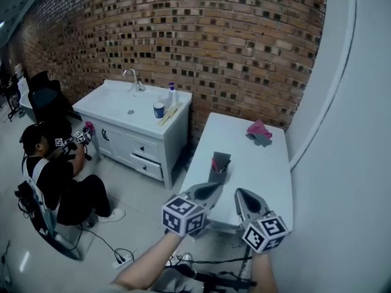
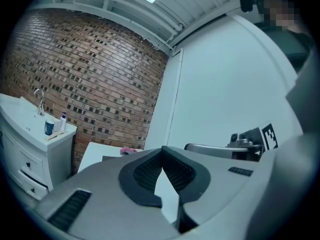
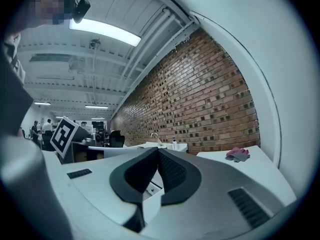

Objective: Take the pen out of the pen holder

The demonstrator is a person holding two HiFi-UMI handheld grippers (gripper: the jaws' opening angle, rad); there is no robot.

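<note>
A dark pen holder stands upright on the white table, near its front left corner, with red pens sticking out of it. My left gripper hovers just short of the holder at the table's near edge, shut and holding nothing. My right gripper is beside it to the right, also shut and holding nothing. In the left gripper view the jaws meet at the tips, and the holder is hidden behind them. The right gripper view shows the same closed jaws.
A pink and grey cloth lies at the table's far end. A white sink cabinet with bottles stands to the left against the brick wall. A person sits on the floor at far left. A white wall borders the table's right side.
</note>
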